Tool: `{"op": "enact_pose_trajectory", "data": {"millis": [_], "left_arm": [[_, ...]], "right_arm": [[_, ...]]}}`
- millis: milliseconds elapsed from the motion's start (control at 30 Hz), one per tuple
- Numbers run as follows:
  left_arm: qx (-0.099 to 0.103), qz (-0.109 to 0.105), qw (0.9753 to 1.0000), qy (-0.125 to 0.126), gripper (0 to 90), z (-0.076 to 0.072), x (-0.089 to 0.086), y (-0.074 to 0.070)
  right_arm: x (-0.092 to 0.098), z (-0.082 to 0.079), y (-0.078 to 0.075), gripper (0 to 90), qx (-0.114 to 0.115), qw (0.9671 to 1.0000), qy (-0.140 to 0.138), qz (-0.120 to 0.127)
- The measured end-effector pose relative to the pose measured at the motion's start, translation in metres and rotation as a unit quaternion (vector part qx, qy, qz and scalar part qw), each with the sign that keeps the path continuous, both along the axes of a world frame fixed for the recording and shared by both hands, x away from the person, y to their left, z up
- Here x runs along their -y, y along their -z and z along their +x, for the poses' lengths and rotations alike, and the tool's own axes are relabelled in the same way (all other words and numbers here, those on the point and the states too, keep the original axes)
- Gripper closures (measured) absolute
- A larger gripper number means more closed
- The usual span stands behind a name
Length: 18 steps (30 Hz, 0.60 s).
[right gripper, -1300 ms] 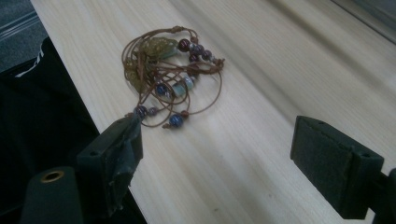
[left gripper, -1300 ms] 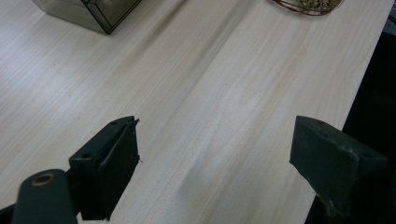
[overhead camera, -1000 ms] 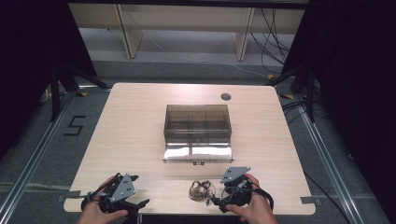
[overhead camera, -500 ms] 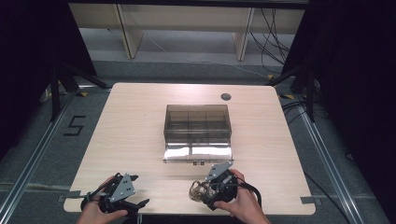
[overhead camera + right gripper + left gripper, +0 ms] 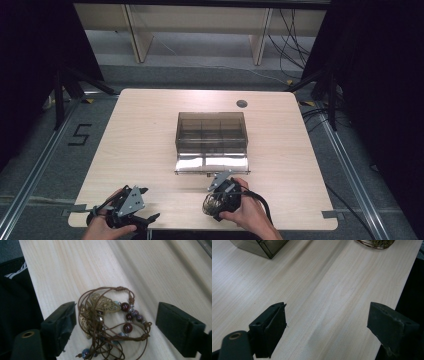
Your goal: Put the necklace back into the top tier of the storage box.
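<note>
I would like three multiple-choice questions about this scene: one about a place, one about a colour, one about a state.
1. Where does the bracelet lie?
A. inside the box
B. on the table near its front edge
C. on the floor

2. What colour are the large round beads?
A. dark red
B. yellow
C. white

3. How are the right tongs?
A. shut on the cord
B. open around the bracelet
C. open inside the box

Answers:
1 B, it rests on the bare table, in front of the box.
2 A, the right gripper view shows them dark red.
3 B, both jaws stand apart, one on each side of the bracelet.
</note>
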State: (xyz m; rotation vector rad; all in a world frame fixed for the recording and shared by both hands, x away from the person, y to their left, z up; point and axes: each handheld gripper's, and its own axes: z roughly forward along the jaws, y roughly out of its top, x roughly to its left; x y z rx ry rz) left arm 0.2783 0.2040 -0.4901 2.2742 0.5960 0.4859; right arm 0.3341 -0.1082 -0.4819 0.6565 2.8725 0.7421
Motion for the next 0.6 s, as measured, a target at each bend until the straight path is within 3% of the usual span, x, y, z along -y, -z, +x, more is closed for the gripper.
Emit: {"op": "enact_pose_trajectory", "data": {"millis": [433, 600], "left_arm": [[-0.002, 0.004, 1.0, 0.0, 15.1, 0.0, 0.0, -0.001], [0.0, 0.0, 1.0, 0.001, 15.1, 0.0, 0.0, 0.0]], "right_arm": [[-0.011, 0.006, 0.008, 24.6, -0.022, 0.9991, -0.02, -0.029], [-0.012, 0.007, 0.01, 30.5, -0.024, 0.9986, -0.03, -0.035]]}}
